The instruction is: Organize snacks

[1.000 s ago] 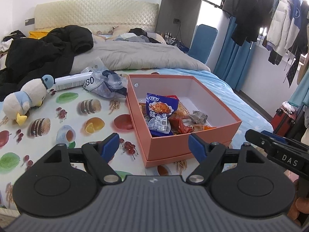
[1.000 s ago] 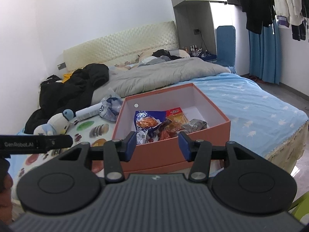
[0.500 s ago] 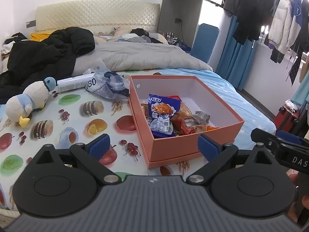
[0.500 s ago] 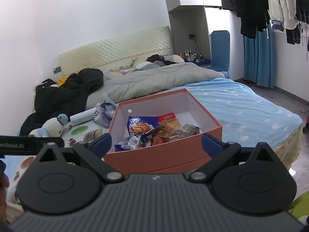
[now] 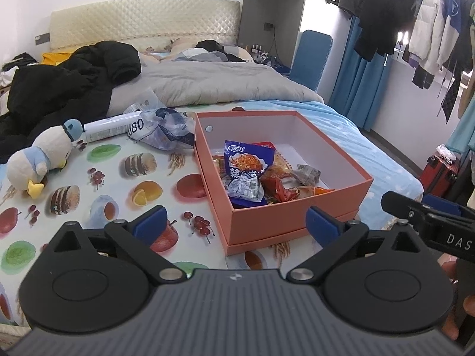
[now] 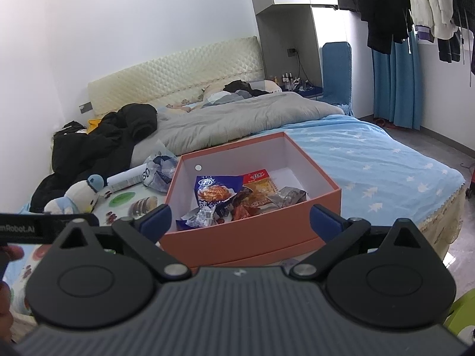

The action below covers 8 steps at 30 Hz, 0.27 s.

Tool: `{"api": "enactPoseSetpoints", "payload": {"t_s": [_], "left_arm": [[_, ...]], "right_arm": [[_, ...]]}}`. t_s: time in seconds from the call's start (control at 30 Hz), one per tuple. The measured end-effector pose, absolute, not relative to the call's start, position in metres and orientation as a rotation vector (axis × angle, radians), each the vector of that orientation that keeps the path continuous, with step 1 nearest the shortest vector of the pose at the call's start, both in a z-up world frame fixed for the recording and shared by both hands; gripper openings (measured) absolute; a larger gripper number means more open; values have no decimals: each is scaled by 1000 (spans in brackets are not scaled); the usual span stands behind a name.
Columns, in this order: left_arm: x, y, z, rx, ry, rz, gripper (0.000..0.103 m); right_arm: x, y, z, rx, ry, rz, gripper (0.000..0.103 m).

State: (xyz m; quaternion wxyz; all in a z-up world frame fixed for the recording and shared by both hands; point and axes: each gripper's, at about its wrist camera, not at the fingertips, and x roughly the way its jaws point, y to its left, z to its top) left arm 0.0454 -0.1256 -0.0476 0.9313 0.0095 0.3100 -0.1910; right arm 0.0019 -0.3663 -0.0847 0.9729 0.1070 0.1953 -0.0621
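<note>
Partly hidden snacks (image 5: 252,175) inside orange box (image 5: 297,219)

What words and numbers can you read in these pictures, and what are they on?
"80": white tube on the bed.
"DAS": cut off, on the right hand-held gripper.
"nRobot.AI": cut off, on the left hand-held gripper.
Blue snack bag and red snack packet: print too small to read.

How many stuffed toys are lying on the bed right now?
1. A plush duck with a blue cap lies on the fruit-print cloth, left of the orange box, beside the black jacket. More might be hidden under the clothes.
</note>
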Motion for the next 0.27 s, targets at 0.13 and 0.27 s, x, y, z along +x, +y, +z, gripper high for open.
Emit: {"api": "enactPoseSetpoints", "payload": {"t_s": [0.13, 0.27], "left_arm": [[45, -124, -46, 11, 628, -390, 101], [44, -123, -46, 14, 630, -381, 101]], "right_arm": [[2, -367, -85, 220, 398, -126, 101], [2, -368, -85, 224, 404, -129, 101]]}}
